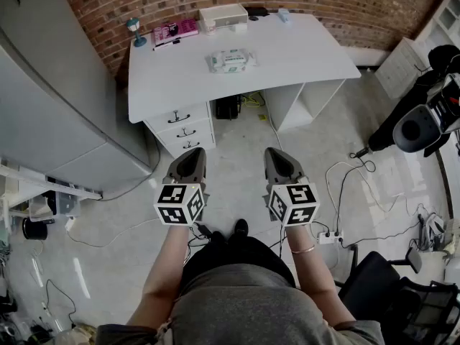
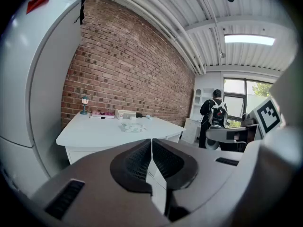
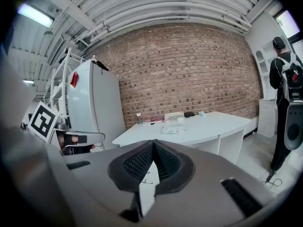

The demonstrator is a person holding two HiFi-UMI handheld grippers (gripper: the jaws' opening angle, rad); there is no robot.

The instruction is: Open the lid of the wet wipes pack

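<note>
The wet wipes pack lies flat in the middle of the white desk, its lid down; it shows small in the left gripper view and in the right gripper view. Both grippers hang over the floor well short of the desk. My left gripper is shut with nothing in it, jaws pressed together. The right gripper is likewise shut and empty. Neither touches the pack.
On the desk's back edge stand a small lamp, a pink book and a white box. A grey fridge stands to the left. Cables and a power strip lie on the floor. A person with a backpack stands at the right.
</note>
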